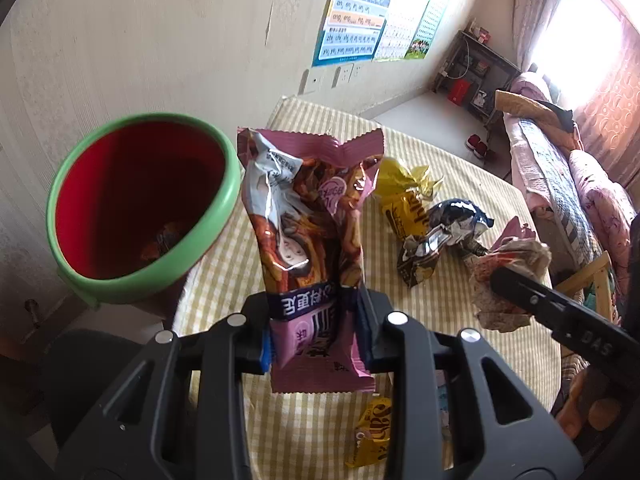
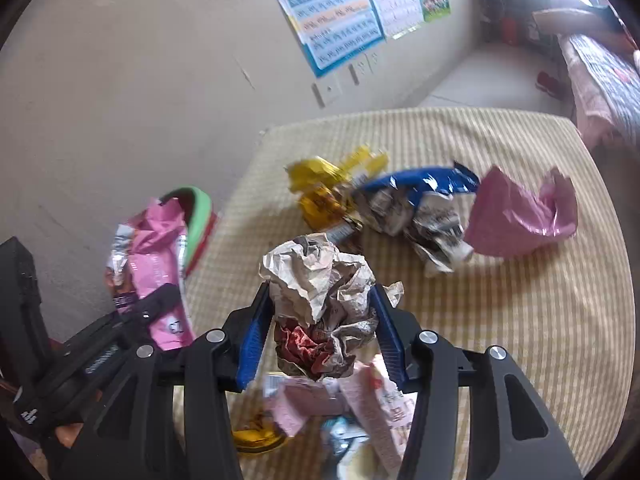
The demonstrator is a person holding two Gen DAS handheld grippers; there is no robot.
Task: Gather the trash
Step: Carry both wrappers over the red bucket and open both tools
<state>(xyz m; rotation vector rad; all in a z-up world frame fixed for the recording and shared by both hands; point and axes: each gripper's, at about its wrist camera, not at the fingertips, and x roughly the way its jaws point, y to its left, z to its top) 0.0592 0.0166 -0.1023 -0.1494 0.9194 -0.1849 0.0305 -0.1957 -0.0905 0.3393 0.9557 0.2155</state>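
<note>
My left gripper [image 1: 316, 320] is shut on the lower end of a pink and brown snack wrapper [image 1: 308, 208], which stands upright just right of the red bin with a green rim [image 1: 232, 184]. A few wrappers lie at the bin's bottom. In the right wrist view my right gripper [image 2: 320, 300] is shut on a crumpled paper ball [image 2: 316, 272], grey-white with a red patch, its blue pads pressing both sides above the table. The left wrist view shows that ball [image 1: 516, 256] at the right. The right wrist view shows the pink wrapper [image 2: 152, 248] and the bin [image 2: 200, 208] at the left.
On the yellow checked tablecloth [image 1: 440, 320] lie a yellow wrapper [image 2: 324, 184], a blue and silver wrapper [image 2: 420, 208] and a pink bag [image 2: 520, 212]. More small wrappers [image 2: 320, 400] lie under my right gripper. A wall stands behind, a bed at far right.
</note>
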